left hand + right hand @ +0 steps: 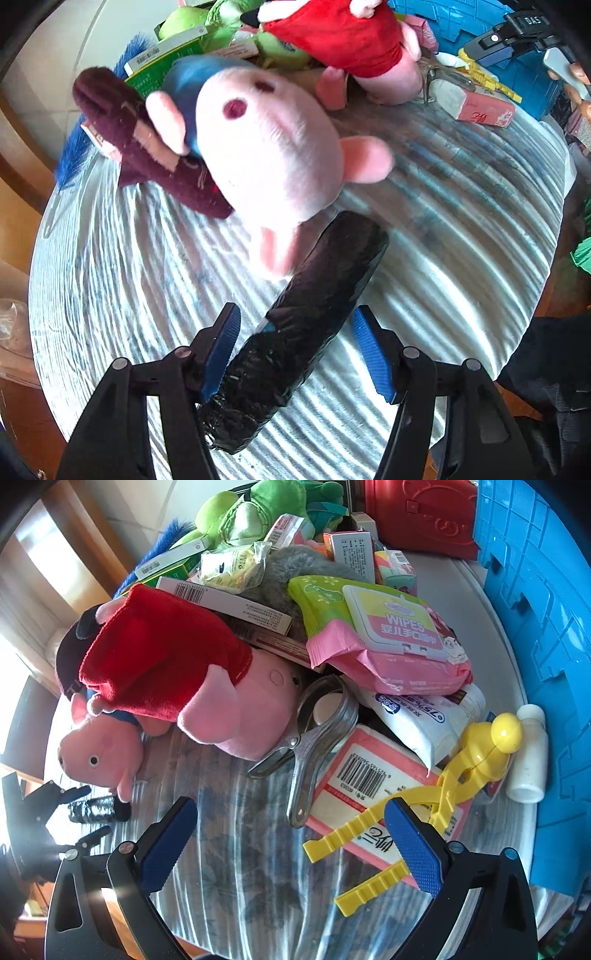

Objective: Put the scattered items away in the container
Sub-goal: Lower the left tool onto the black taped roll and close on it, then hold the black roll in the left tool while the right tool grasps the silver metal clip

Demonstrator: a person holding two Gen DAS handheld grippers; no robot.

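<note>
Loosely between the open left hand-held gripper (295,350), a crinkly black cylinder (295,332).

I was working in a home, likely a family living space: pink pig plush toys (236,701), a pink-and-green pack of baby wipes (388,638) and a yellow plastic clamp toy (443,794) crowded a round desk (258,867) with tiled flooring (55,55) beyond.
</note>
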